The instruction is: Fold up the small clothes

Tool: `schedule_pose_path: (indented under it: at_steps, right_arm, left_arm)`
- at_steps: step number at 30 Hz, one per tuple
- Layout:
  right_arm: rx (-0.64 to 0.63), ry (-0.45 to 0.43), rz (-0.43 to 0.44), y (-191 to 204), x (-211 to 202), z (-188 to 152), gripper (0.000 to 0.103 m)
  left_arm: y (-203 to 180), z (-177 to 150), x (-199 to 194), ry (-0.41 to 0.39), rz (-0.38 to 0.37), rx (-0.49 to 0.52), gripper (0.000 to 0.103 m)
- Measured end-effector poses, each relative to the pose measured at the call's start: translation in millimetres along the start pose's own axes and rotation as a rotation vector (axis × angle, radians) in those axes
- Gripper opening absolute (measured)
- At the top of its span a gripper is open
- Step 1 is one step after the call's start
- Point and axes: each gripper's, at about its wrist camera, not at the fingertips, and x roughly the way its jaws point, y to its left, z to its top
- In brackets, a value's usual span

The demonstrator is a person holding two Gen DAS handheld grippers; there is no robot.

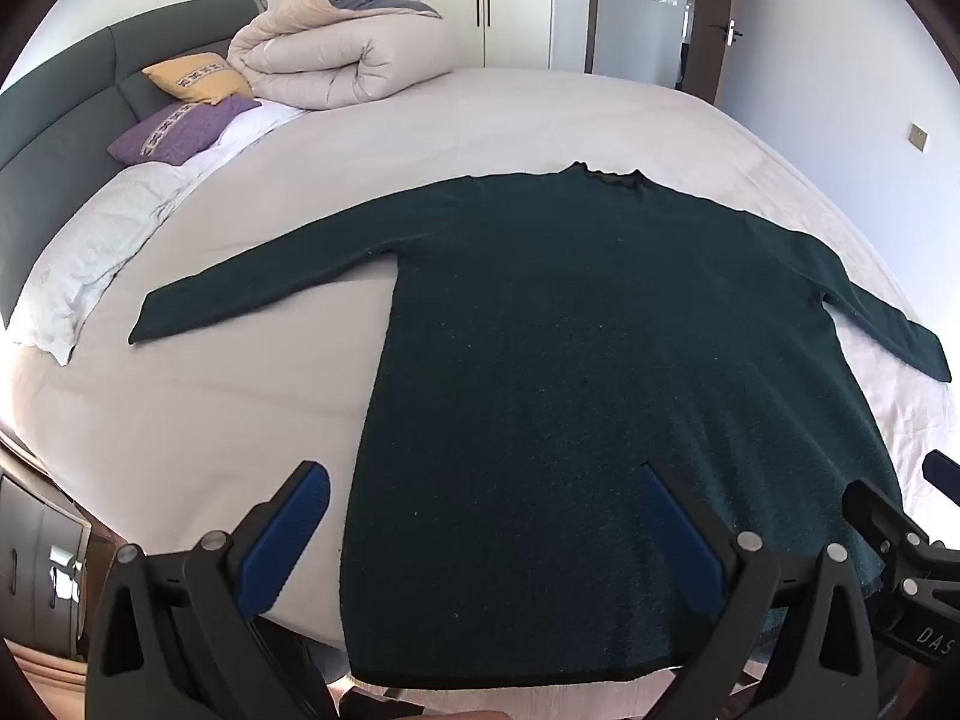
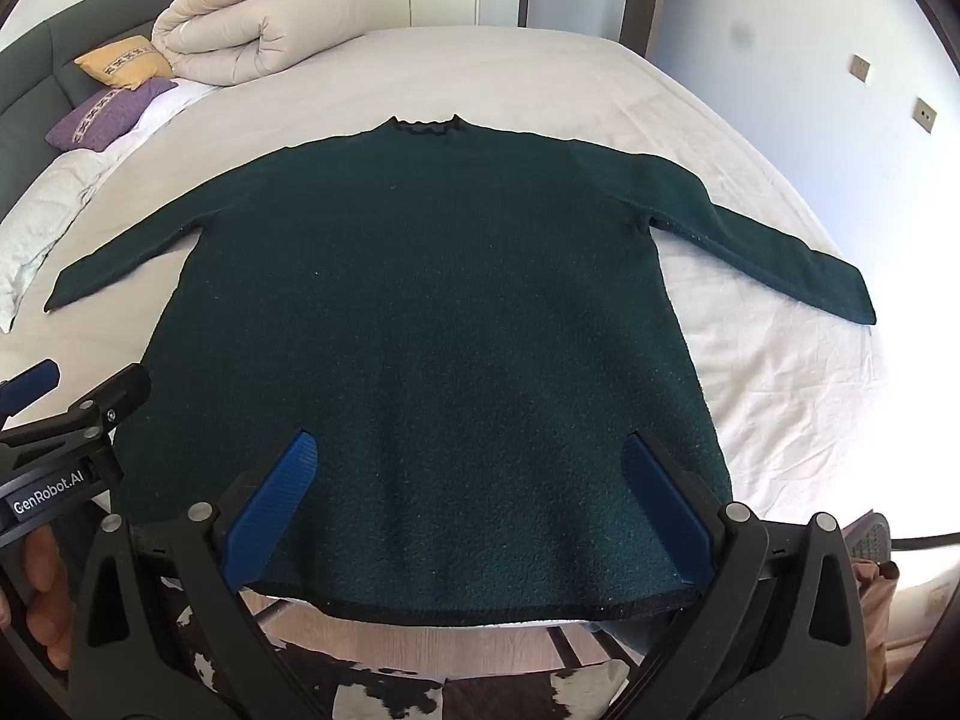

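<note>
We have the dark green, fuzzy knit long-sleeved sweater [image 2: 420, 312] spread flat on the pale grey bed sheet [image 2: 540, 72], collar [image 2: 423, 126] away from us and its black-edged hem [image 2: 480, 612] hanging just over the near edge of the bed. Both sleeves lie straight out to the sides, which we take as the starting layout for a fold — every edge is reachable and nothing is doubled over yet.

Our left gripper [image 1: 489, 531] hovers over the hem's left corner, its blue-padded fingers [image 1: 288, 540] spread wide, one over bare sheet and one over the knit, gripping nothing. Our right gripper [image 2: 468, 498] hangs over the lower body of the sweater nearer the right side, fingers [image 2: 270, 510] equally wide apart and empty. We judge that they sit low by the hem because that is the edge nearest us; a first grasp there, or out at the sleeves, would both make sense.

Further off, well apart from the sweater, a rolled beige quilt [image 1: 342, 54], a yellow patterned cushion [image 1: 198, 78] and a purple patterned cushion [image 1: 180, 132] sit by the dark grey padded headboard [image 1: 54, 138], with a crumpled white pillow [image 1: 90, 264] near the left sleeve's cuff [image 1: 147, 324]. None of it blocks the folding area. Below the bed edge a black-and-white cowhide rug [image 2: 390, 690] shows.
</note>
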Motion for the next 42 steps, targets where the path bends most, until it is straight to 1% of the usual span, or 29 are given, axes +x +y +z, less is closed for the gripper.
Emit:
schedule_pose_path:
  at_steps: [10,11,17,20,42]
  right_arm:
    - [-0.002,0.005,-0.003,-1,-3,2,0.103]
    - [-0.002,0.006,-0.002,-2,-3,3,0.103]
    - [-0.005,0.008,-0.005,-1,1,-1,0.103]
    - [-0.004,0.009,-0.006,-2,1,0,0.103]
    - [0.001,0.011,-0.005,0,5,-2,0.103]
  left_arm:
    - [-1,-1,-1,0.004,0.008,0.003,0.103]
    - [5,-5,0,0.004,0.009,0.003,0.103]
    - [6,-17,8,0.006,0.004,0.004,0.103]
    - [7,-6,6,0.017,0.003,-0.001,0.103]
    - [7,-6,6,0.021,0.002,-0.002,0.103]
